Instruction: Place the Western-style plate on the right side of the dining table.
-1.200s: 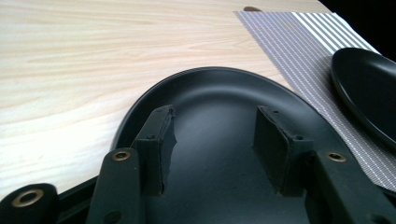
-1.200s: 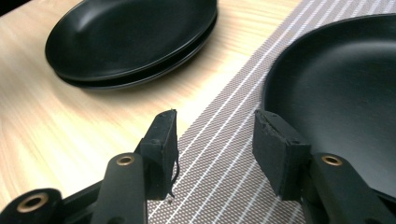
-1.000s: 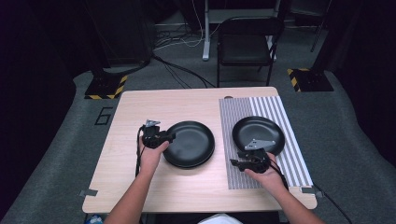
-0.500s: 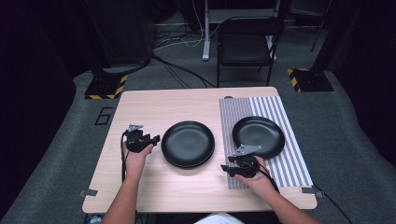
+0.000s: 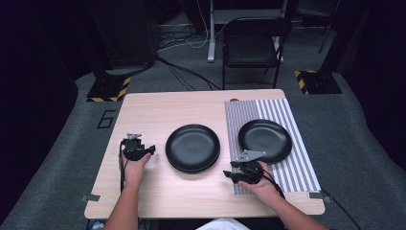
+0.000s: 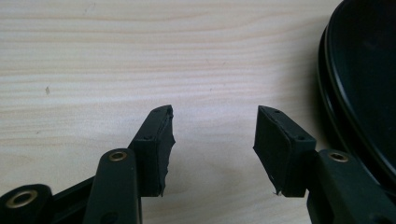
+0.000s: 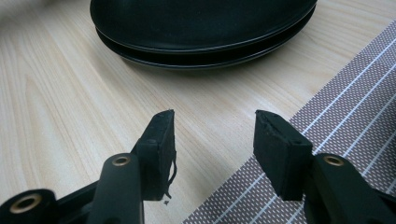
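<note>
A stack of black plates [image 5: 192, 147] lies in the middle of the wooden table [image 5: 158, 110]. A single black plate [image 5: 265, 140] rests on the striped mat [image 5: 301, 163] at the right. My left gripper [image 5: 151, 150] hovers just left of the stack, open, with bare wood between its jaws [image 6: 212, 126]; the stack's rim [image 6: 364, 88] is at the right edge of the left gripper view. My right gripper [image 5: 229, 174] is at the mat's near left corner, open and empty [image 7: 212, 128], pointing at the stack [image 7: 201, 28].
The mat [image 7: 345, 98] runs along the right side of the right gripper view. A black chair [image 5: 253, 45] stands beyond the table's far edge. Cables and taped stand bases [image 5: 107, 88] lie on the grey floor around it.
My left gripper has drawn away leftward from the rim of the plate stack. My right gripper has pulled back from the single plate toward the near edge of the mat.
</note>
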